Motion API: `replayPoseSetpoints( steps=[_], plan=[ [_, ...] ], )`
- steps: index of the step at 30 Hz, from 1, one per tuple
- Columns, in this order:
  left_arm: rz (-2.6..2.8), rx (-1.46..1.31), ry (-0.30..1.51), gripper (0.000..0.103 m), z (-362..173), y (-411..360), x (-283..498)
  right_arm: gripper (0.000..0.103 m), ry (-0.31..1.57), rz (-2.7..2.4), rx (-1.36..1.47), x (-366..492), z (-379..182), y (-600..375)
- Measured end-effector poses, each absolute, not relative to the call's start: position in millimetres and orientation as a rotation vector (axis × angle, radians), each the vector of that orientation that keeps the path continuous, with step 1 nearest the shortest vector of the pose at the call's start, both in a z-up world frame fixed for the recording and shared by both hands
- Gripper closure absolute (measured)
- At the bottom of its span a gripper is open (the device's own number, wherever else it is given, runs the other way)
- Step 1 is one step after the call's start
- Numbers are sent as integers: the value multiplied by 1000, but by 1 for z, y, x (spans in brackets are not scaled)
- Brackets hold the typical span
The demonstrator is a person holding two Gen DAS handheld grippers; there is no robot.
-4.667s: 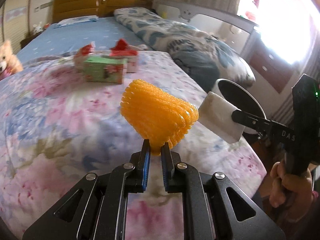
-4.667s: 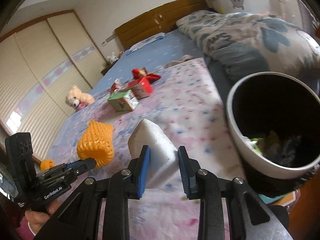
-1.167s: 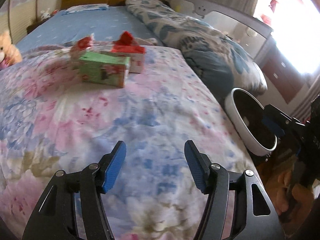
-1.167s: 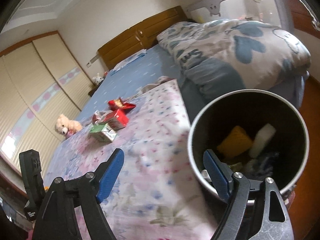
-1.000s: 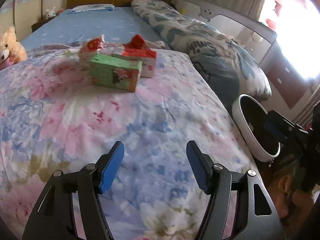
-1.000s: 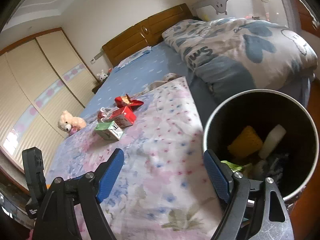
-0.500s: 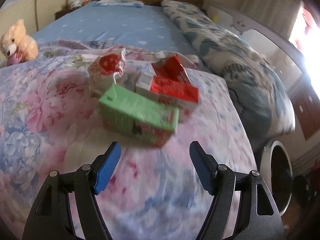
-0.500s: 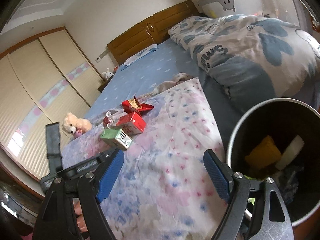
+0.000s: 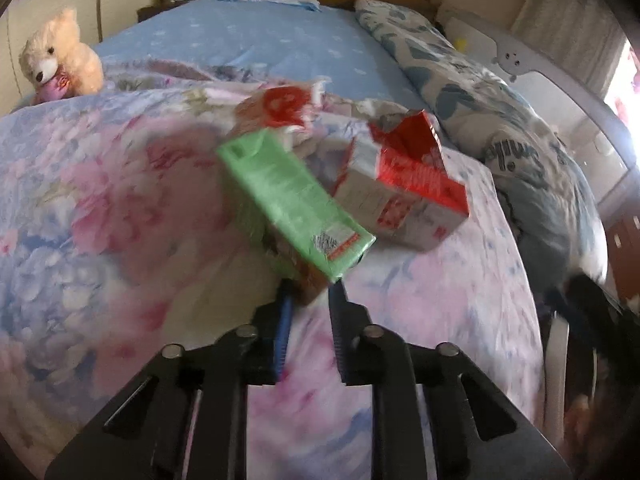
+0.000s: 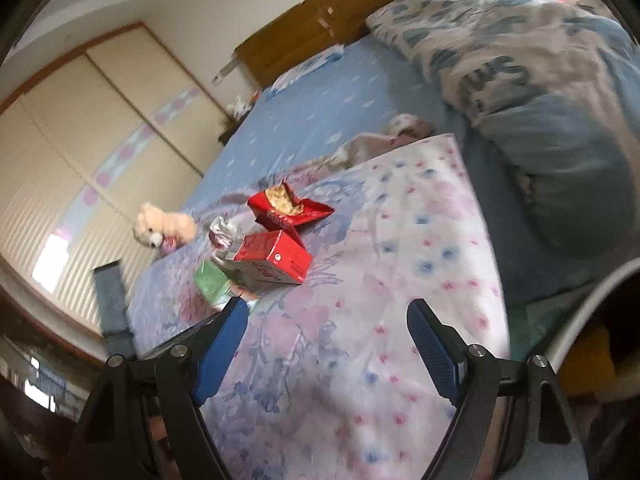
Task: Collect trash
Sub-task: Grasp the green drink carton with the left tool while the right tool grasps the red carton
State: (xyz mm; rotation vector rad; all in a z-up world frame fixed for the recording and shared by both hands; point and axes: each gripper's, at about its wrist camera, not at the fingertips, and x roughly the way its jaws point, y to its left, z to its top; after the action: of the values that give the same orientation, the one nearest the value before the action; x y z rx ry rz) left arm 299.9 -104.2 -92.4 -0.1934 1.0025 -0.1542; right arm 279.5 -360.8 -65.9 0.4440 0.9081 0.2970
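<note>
Left tongs (image 9: 308, 292) are clamping only the green carton's (image 9: 292, 200) near corner, so it is risking slipping out beside the red carton (image 9: 404, 192), while right tongs (image 10: 328, 344) are gaping empty.

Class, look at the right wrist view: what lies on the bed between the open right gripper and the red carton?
Nothing. Between the right gripper and the red carton only bare floral quilt shows in the right wrist view.
</note>
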Motion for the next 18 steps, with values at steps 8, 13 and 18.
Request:
replayPoseSetpoints(
  steps=[8, 13, 18],
  plan=[
    [-159, -223, 1002, 58, -92, -66, 262, 20, 943, 445, 260, 323, -83, -312],
    [-116, -289, 953, 28, -83, -78, 275, 20, 962, 448, 212, 341, -84, -301],
    [-63, -236, 948, 25, -89, -109, 311, 20, 924, 380, 269, 333, -72, -327]
  ],
)
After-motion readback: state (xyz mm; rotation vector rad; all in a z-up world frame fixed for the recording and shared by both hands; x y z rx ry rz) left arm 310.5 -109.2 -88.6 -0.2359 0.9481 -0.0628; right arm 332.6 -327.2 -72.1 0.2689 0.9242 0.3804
